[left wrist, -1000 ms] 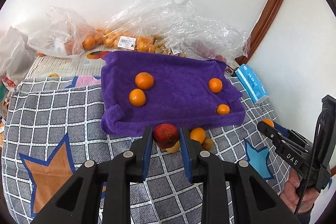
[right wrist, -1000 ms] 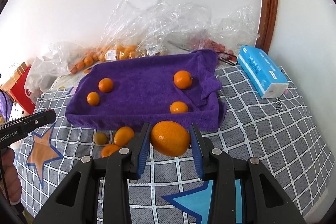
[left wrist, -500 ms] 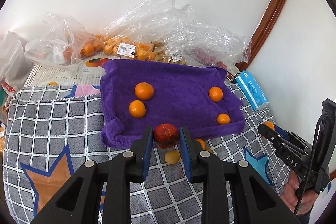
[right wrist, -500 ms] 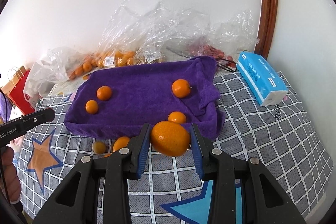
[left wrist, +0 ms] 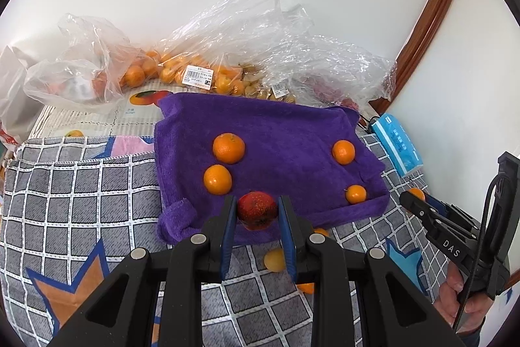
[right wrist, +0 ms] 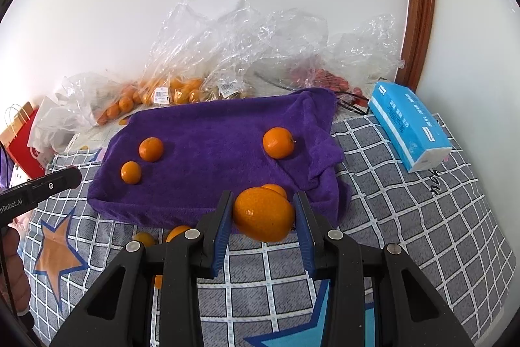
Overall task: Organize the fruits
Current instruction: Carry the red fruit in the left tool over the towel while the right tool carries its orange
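Observation:
My left gripper (left wrist: 257,212) is shut on a small red fruit (left wrist: 257,210), held over the near edge of the purple towel (left wrist: 286,132). My right gripper (right wrist: 264,215) is shut on a large orange (right wrist: 264,213), near the towel's (right wrist: 211,135) front right corner. Several small oranges lie on the towel: two at the left (left wrist: 228,148) (left wrist: 217,179) and two at the right (left wrist: 343,152) (left wrist: 355,193). Loose small fruits (left wrist: 274,260) lie on the checked cloth in front of the towel. The right gripper also shows at the right edge of the left wrist view (left wrist: 419,200).
Clear plastic bags (left wrist: 201,67) holding oranges and other fruit are heaped along the wall behind the towel. A blue tissue pack (right wrist: 409,126) lies right of the towel. A red paper bag (right wrist: 22,139) stands far left. The checked cloth (right wrist: 406,217) covers the surface.
Both grippers have carried their fruit forward toward the towel; the red fruit and the large orange now hang over its near edge instead of over the checked cloth.

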Motion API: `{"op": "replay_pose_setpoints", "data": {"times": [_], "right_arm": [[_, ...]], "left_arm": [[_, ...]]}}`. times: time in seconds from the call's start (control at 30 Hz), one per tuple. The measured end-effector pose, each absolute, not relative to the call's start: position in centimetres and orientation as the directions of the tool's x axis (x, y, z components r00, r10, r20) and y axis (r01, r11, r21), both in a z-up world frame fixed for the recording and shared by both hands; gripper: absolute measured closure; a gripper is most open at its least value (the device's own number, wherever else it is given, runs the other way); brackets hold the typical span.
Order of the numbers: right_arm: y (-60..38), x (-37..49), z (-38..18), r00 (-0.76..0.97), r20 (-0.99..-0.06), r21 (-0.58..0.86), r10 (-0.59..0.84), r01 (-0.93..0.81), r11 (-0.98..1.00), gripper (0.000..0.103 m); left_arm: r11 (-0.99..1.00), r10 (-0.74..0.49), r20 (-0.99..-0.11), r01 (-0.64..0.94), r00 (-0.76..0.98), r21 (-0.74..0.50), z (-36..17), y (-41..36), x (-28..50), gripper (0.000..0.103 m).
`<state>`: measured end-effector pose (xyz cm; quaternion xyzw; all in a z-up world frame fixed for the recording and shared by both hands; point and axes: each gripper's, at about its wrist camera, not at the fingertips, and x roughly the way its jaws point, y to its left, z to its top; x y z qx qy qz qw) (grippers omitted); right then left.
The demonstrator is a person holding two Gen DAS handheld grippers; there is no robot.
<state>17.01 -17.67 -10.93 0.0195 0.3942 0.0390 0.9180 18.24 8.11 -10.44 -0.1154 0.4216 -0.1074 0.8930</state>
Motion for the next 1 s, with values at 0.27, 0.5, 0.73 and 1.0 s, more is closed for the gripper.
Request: {"op": "replay_pose_setpoints", "data": {"times": [0.27, 0.5, 0.73, 1.0], "right_arm": [[-16.9, 18.8, -12.1, 0.672, -0.736, 0.063, 0.085, -0.057, 0.996, 0.066], [-16.3, 20.1, -12.9, 0.663, -0.744, 0.060, 0.082, -0.056, 0.997, 0.066], [-16.2, 21.1, -13.2, 0.662, -0.746, 0.049, 0.075, -0.057, 0.997, 0.066], [-17.1, 21.9, -13.2, 0.667, -0.743, 0.034, 0.051, -0.038, 0.999, 0.066]], "left_arm": [[0.950, -0.287, -0.734, 0.082, 0.615, -0.303, -11.3, 9.4, 19.6, 0.079], [0.946, -0.287, -0.742, 0.056, 0.606, -0.320, -12.3, 10.5, 20.4, 0.079], [0.944, -0.290, -0.746, 0.053, 0.600, -0.324, -12.9, 10.6, 21.1, 0.079], [0.942, -0.298, -0.748, 0.056, 0.593, -0.331, -13.6, 10.6, 21.6, 0.079]]}}
